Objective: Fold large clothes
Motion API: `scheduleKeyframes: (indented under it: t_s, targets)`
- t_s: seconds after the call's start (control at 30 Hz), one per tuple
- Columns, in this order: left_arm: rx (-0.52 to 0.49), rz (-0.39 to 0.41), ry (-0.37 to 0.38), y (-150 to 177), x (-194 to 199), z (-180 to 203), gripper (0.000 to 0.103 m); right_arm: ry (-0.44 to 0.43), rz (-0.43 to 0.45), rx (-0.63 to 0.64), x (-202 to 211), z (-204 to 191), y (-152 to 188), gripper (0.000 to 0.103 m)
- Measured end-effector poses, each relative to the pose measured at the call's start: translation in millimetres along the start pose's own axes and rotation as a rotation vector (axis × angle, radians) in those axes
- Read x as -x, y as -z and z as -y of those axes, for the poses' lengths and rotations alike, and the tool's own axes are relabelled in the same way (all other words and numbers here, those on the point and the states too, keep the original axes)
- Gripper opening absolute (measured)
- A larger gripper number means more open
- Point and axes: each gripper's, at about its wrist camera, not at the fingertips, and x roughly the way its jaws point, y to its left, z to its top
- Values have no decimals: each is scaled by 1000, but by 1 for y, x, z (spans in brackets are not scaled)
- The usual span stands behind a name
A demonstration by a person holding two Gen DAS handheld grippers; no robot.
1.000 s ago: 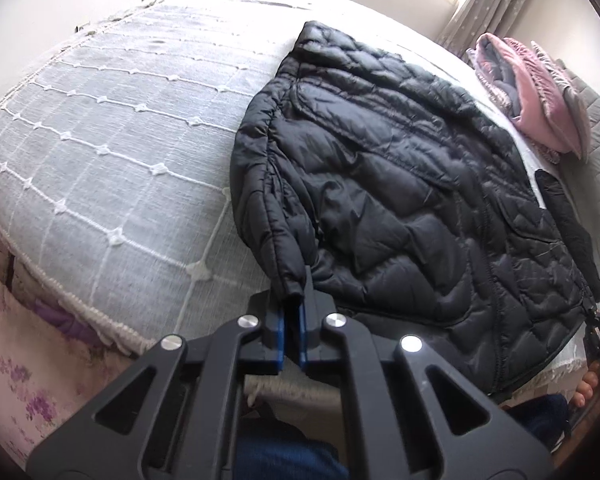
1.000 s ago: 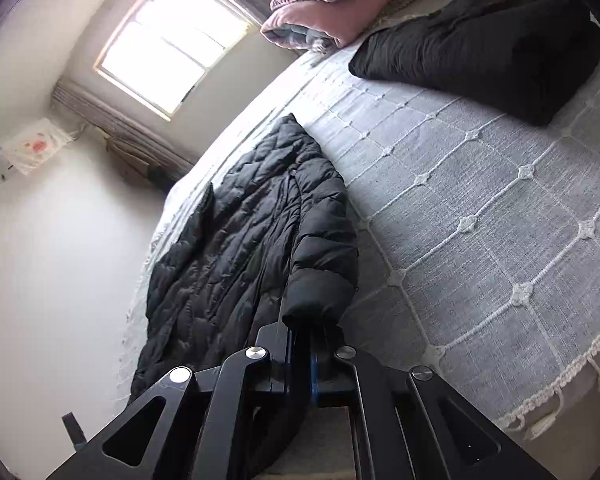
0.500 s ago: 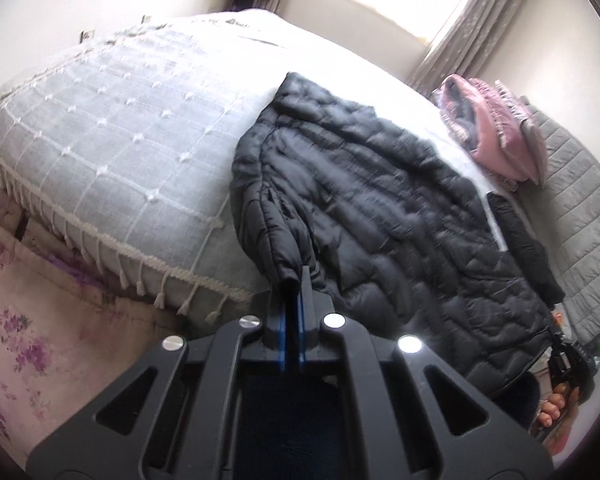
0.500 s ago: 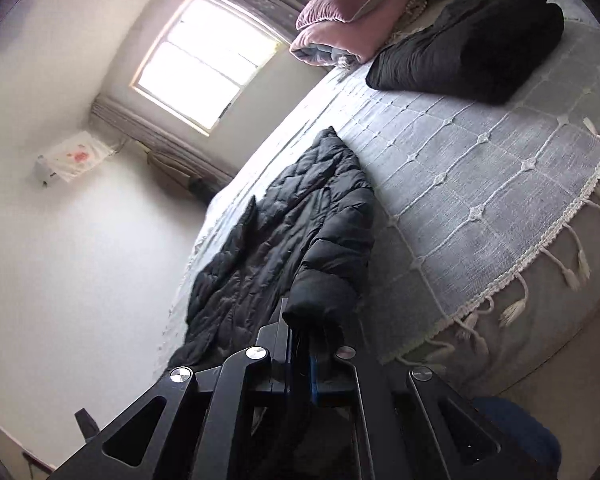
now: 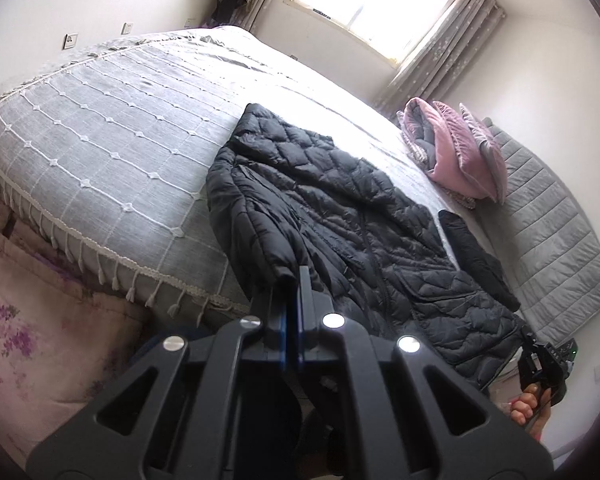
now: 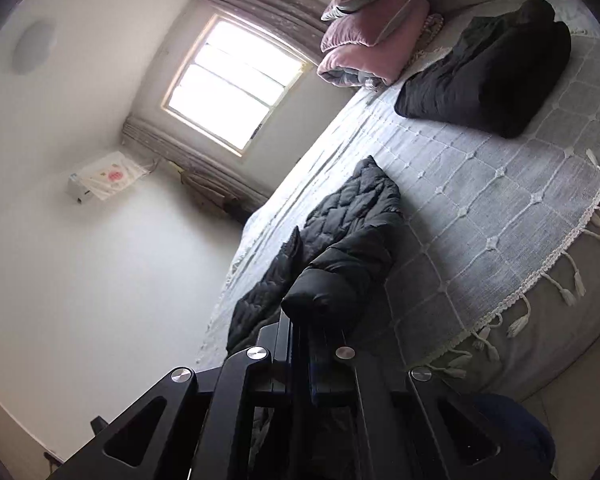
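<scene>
A black quilted puffer jacket (image 5: 340,200) lies spread on the grey bedspread (image 5: 100,152), its lower part hanging over the near edge. My left gripper (image 5: 294,280) is shut on the cuff of one sleeve (image 5: 260,232). In the right wrist view the jacket (image 6: 340,216) runs away across the bed, and my right gripper (image 6: 298,320) is shut on the cuff of the other sleeve (image 6: 332,280). The right gripper also shows at the far right of the left wrist view (image 5: 542,360), held in a hand.
A folded black garment (image 6: 492,80) and pink pillows (image 6: 372,32) lie near the head of the bed. The bedspread has a tasselled fringe (image 6: 540,300) along its edge. A floral sheet (image 5: 28,320) hangs below the bed. A window (image 5: 372,0) is behind.
Both grippers have pulled back and away from the bed while holding the sleeve cuffs, drawing the jacket towards the near edge. More of the room and the bed's fringe now shows.
</scene>
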Motion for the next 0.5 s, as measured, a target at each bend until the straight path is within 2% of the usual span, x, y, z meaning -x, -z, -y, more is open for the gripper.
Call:
scheduleKeyframes:
  t_s: [0.2, 0.33, 0.5]
  targets:
    - [6, 63, 66, -9, 28, 1, 4, -36, 54, 39, 17, -19, -8, 5]
    - [39, 49, 42, -15, 13, -12, 4, -39, 62, 14, 11, -13, -12, 5]
    - [82, 56, 67, -24, 11, -16, 4, -89, 88, -12, 9, -12, -19, 5]
